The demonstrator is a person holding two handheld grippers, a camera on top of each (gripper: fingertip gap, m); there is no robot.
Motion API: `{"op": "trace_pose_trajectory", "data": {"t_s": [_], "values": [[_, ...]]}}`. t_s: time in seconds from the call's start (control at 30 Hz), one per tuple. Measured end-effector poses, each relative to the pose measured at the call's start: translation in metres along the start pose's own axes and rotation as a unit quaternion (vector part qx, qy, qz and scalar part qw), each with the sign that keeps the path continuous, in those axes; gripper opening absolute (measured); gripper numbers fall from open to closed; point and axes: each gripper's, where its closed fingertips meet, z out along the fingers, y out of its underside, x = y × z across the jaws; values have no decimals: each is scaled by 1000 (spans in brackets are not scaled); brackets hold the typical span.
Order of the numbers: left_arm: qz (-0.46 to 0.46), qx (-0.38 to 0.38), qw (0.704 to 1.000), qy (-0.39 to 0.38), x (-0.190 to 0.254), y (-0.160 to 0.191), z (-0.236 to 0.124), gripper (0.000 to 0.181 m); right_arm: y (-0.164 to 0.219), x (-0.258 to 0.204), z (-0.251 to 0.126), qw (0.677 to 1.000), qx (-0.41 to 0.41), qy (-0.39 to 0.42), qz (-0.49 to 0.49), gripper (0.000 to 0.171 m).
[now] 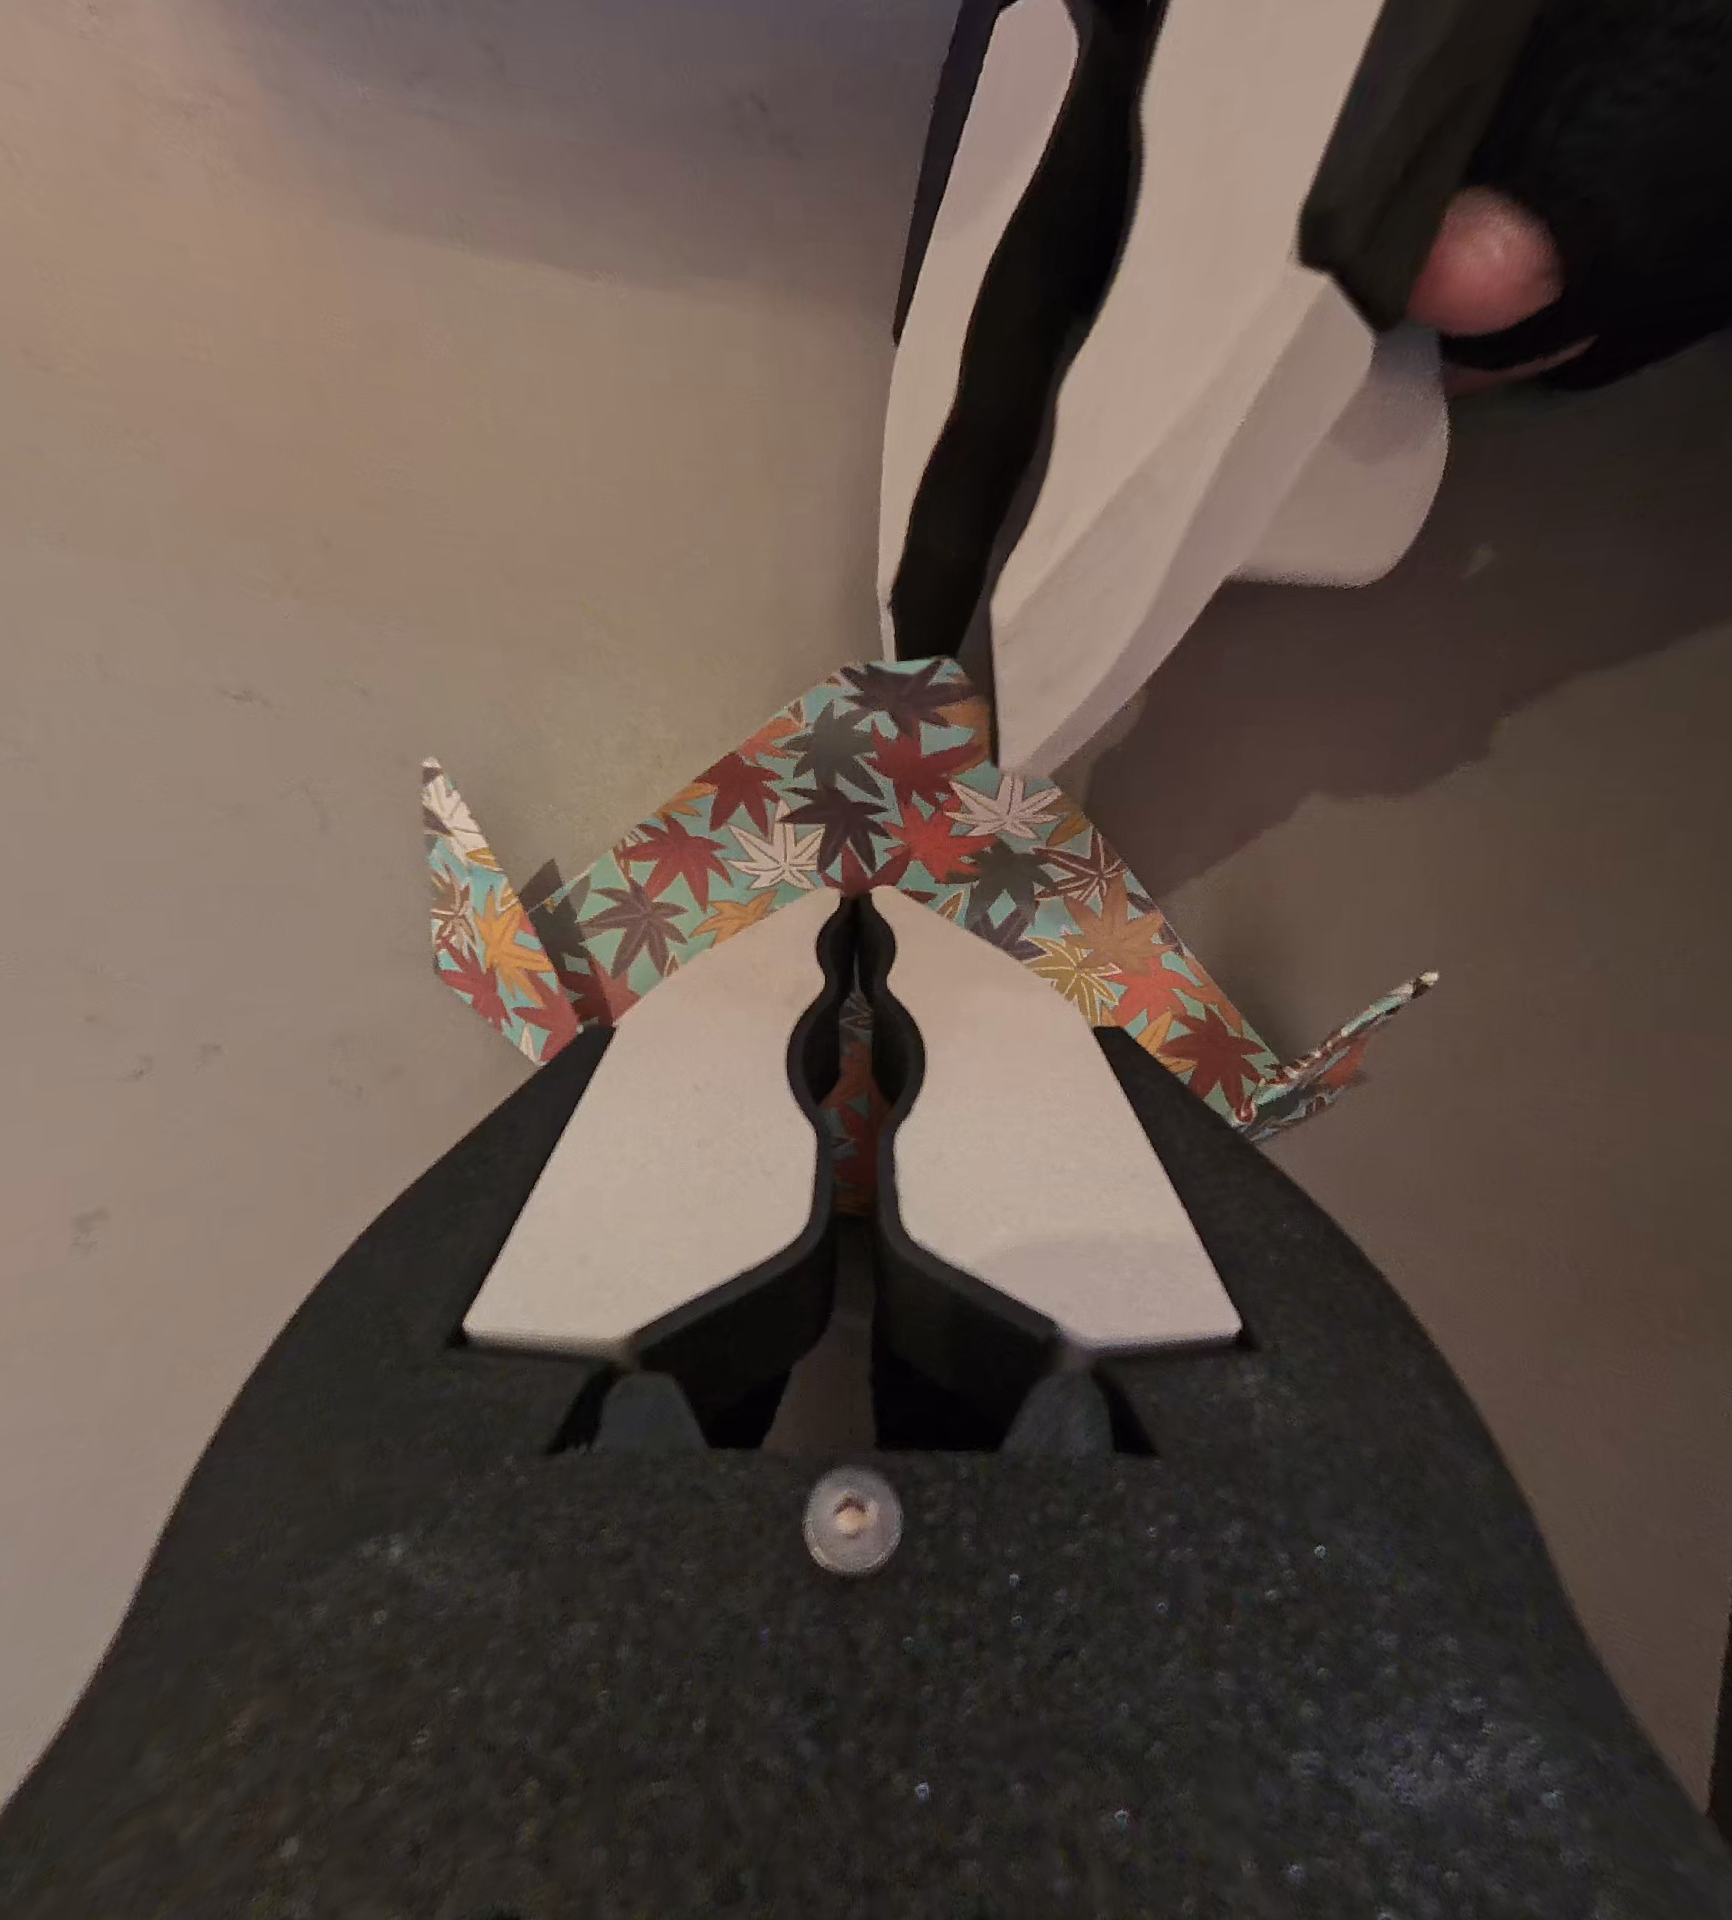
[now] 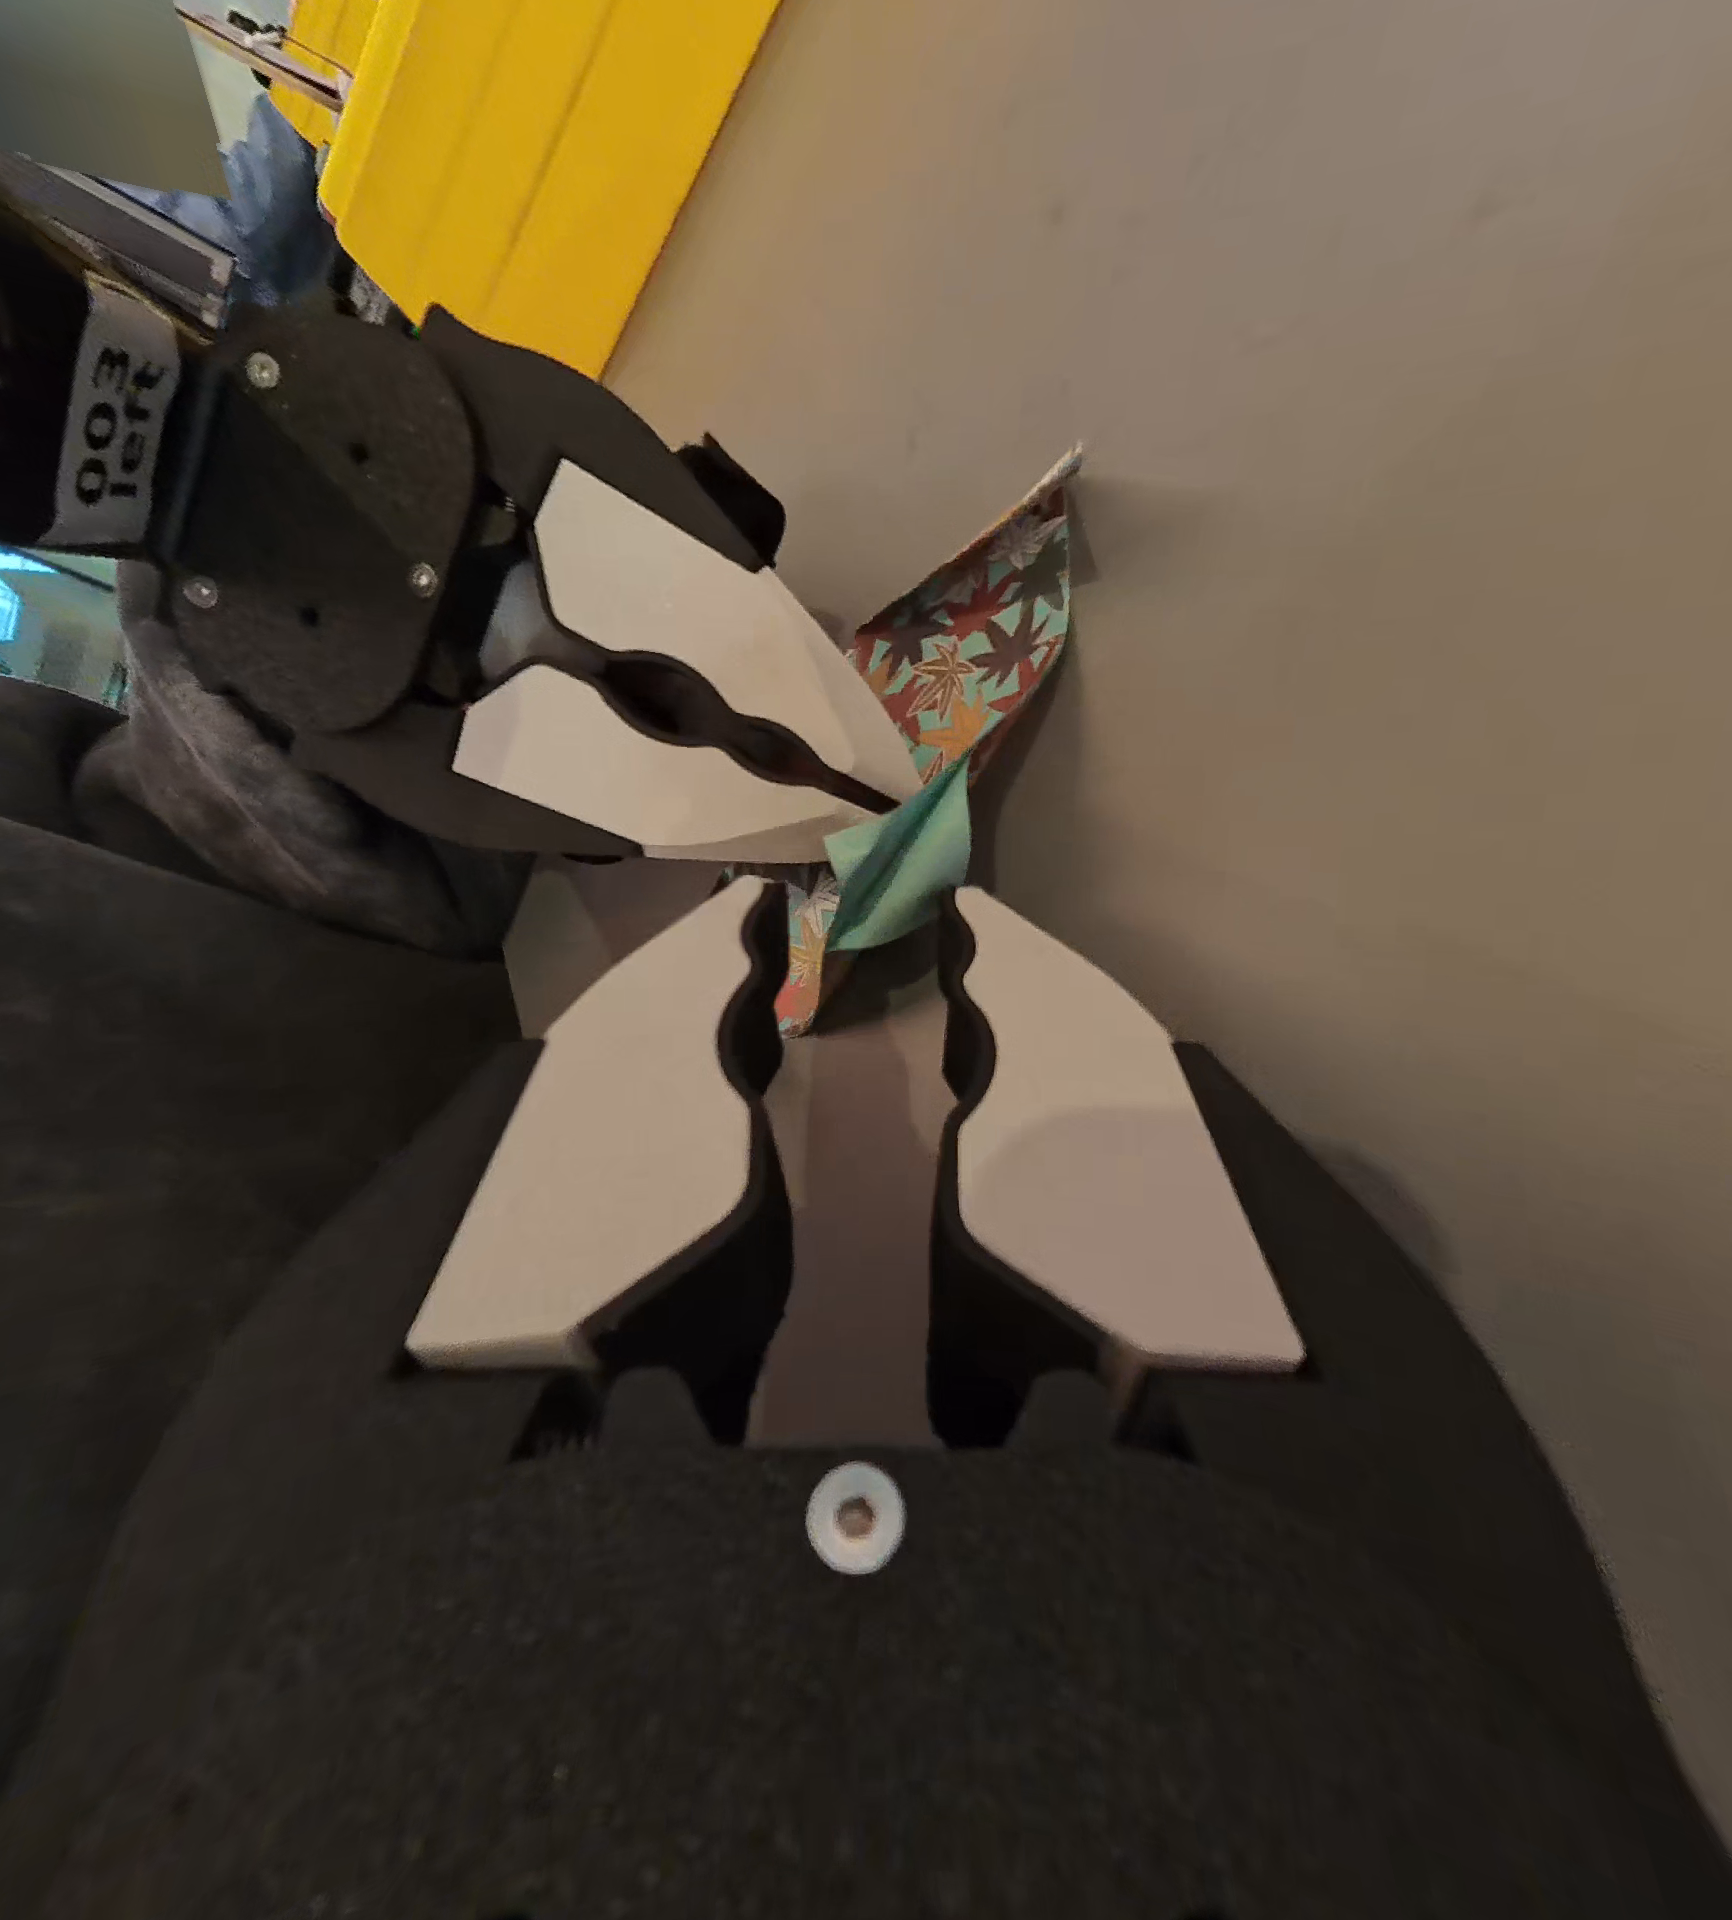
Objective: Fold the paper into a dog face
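Left claw [image 1: 857,914] pinching folded leaf-print paper [image 1: 841,821] over desk [image 1: 218,520]; right claw [image 2: 851,914] spread around paper's lower fold.

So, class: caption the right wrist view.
Left gripper pinches the folded paper while the open right gripper closes in.

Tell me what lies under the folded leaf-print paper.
Under the leaf-print paper only the plain beige tabletop shows. The left gripper pinches the paper shut, hiding its middle; whatever lies beneath the flaps stays covered.
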Motion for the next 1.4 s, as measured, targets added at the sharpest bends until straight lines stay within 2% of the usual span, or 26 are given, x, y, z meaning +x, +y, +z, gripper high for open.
{"op": "trace_pose_trajectory", "data": {"t_s": [0.23,0.47,0.53,0.67,0.73,0.83,0.93,1.07,1.27,1.4], "values": [[1,0,1000,-1,0,0,0,0,-2,11,-1,999,-5,27,25,18],[0,3,1000,1,0,0,0,0,-21,-5,-9,994,51,-68,73,15],[0,3,1000,1,0,0,0,0,-21,-4,-7,994,44,-72,76,16],[0,3,1000,2,0,0,-1,0,-22,10,-5,1000,16,-8,17,19],[0,3,1000,3,0,0,-1,0,-17,22,-8,997,-27,47,-53,22],[0,3,1000,3,0,0,-1,0,-1,31,-11,969,-118,127,-178,23],[0,3,1000,2,0,0,-1,0,3,34,-17,947,-132,186,-227,23],[-4,6,1000,4,0,0,-1,0,4,32,-23,940,-114,210,-245,0],[-5,7,1000,6,1,0,-1,0,12,40,-20,902,-134,238,-334,0],[-8,8,1000,8,1,0,-1,0,10,38,-15,916,-114,212,-320,0]]}}
